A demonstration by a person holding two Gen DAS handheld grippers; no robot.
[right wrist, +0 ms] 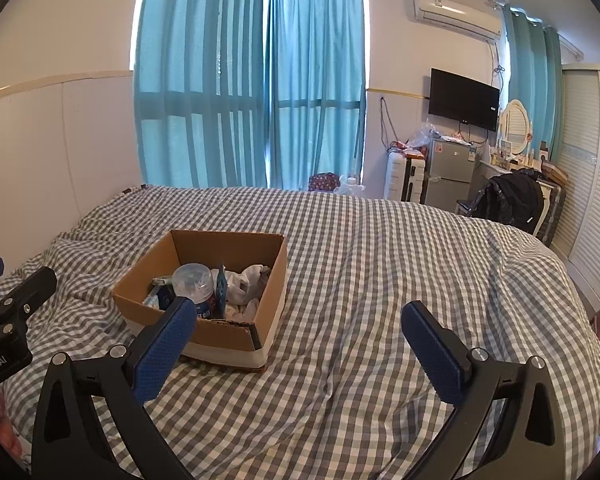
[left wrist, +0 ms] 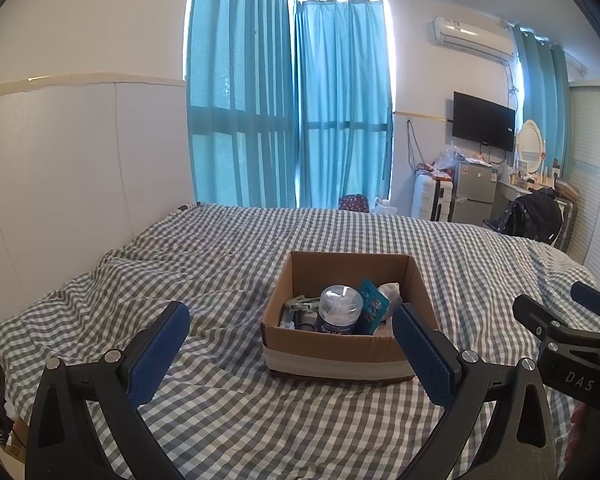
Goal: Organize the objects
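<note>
Cardboard box point(left wrist: 342, 344) sits on the checked bedspread point(left wrist: 220, 408), roughly mid-bed in the left wrist view and left of centre in the right wrist view, its top open and a pale band running round its lower walls. Contents noted: a clear-lidded round jar point(left wrist: 340, 308) with a dark blue label stands near the middle; a teal card packet point(left wrist: 373, 306) leans upright just to the jar's right; white cloth point(right wrist: 246, 286) is bunched in the right part of the box; further small items lie at the left, too cluttered to identify. Left gripper point(left wrist: 290, 354) is spread wide with nothing between its blue pads point(left wrist: 158, 354), held above the bedspread on the near side of the box; its right finger overlaps the box's near right corner in that view, and whether it touches cannot be told. Right gripper point(right wrist: 298, 348) is likewise spread wide and empty, to the right of the box, with its left pad overlapping the box's near wall in its own view. Each gripper shows at the edge of the other's camera. Far side of the room: teal curtains point(left wrist: 288, 104), a wall television point(left wrist: 483, 126), an air conditioner point(left wrist: 474, 36) and a small grey fridge point(left wrist: 473, 191).
</note>
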